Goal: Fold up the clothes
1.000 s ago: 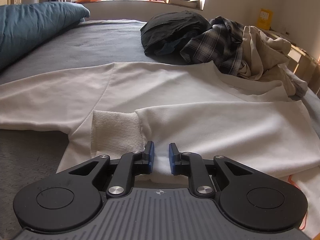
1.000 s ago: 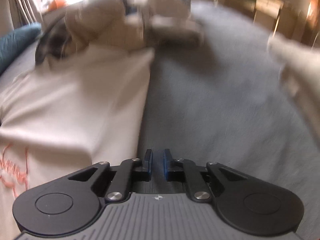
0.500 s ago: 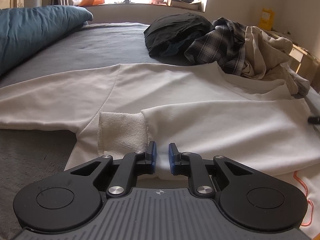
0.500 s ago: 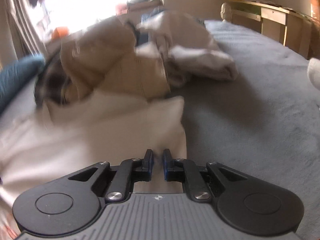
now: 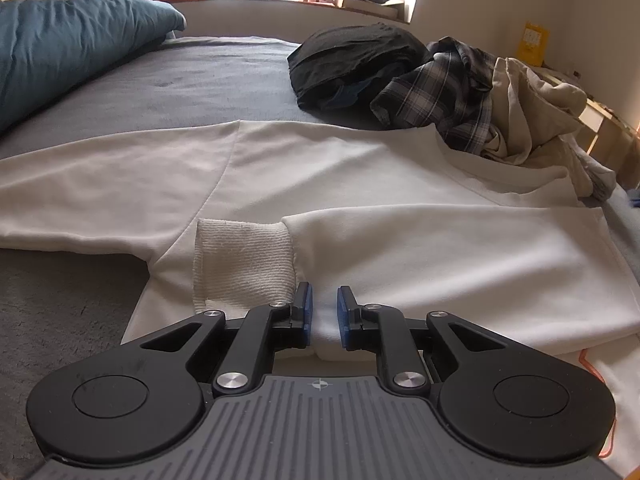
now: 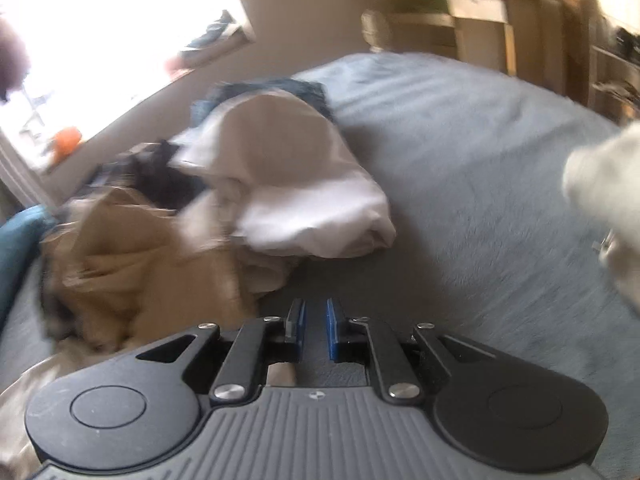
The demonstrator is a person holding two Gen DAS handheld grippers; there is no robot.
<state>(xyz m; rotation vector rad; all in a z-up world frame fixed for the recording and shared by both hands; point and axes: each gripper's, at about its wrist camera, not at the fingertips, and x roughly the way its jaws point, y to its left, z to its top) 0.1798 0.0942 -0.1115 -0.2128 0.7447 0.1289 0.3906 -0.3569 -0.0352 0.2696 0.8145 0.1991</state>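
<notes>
Left wrist view: no change from a second ago. The left gripper (image 5: 322, 312) sits at 6 o'clock in the same spot, its blue pads pinching a fold of the white sweatshirt (image 5: 360, 184). The sweatshirt lies flat on the grey bed (image 5: 168, 80), one sleeve folded across the body with its ribbed cuff (image 5: 244, 264) just at 10 o'clock of the pads. The other sleeve runs out toward 9 o'clock. Teal pillow (image 5: 68, 44) at 10 o'clock. Black garment (image 5: 352, 60), plaid shirt (image 5: 444, 88) and beige garment (image 5: 532, 112) are heaped from 12 to 2 o'clock, touching the sweatshirt's far edge. Orange stitching at 4 o'clock is cut off by the frame.

Right wrist view: much changed. A second ago the sweatshirt filled the left half; half a second ago its corner lay at the fingertips. Now the view has swung over and tilted, and bare grey bed (image 6: 480, 184) shows between the fingers. The right gripper (image 6: 315, 328) has its pads drawn close with a narrow gap, nothing between them. The clothes pile (image 6: 280, 184) runs from 9 to 12 o'clock, all motion-blurred; individual garments are hard to separate. A pale blurred shape (image 6: 608, 184) at 3 o'clock cannot be identified. A scrap of beige cloth shows under the gripper's left finger; whether it touches, I cannot tell.
</notes>
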